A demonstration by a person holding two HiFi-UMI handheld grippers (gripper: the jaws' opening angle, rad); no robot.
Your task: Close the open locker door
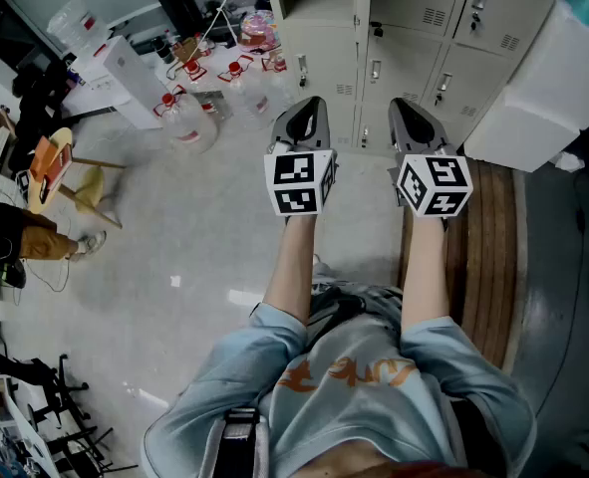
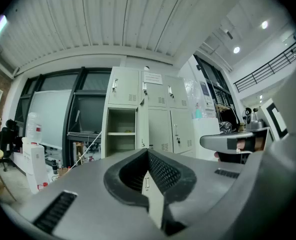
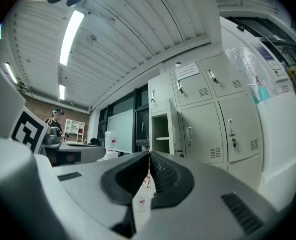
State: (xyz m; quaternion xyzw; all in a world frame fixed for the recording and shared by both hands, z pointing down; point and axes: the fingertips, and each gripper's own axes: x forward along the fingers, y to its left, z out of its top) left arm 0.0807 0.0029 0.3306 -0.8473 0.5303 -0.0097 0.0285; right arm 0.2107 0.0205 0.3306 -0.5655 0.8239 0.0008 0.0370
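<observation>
The grey locker bank (image 1: 414, 58) stands ahead of me. One compartment (image 1: 314, 3) at its left end is open, with a shelf inside (image 2: 121, 133). Its door (image 3: 174, 126) swings out toward me and shows nearly edge-on (image 2: 142, 124). My left gripper (image 1: 307, 113) and right gripper (image 1: 412, 116) are held side by side in the air, well short of the lockers. Both pairs of jaws meet with nothing between them, as shown in the left gripper view (image 2: 148, 153) and the right gripper view (image 3: 149, 155). Neither gripper touches the door.
Several big water jugs with red caps (image 1: 189, 118) stand on the floor to the left of the lockers. A large white box (image 1: 543, 88) leans at the right, with a wooden slatted platform (image 1: 488, 257) below it. A chair (image 1: 55, 167) is far left.
</observation>
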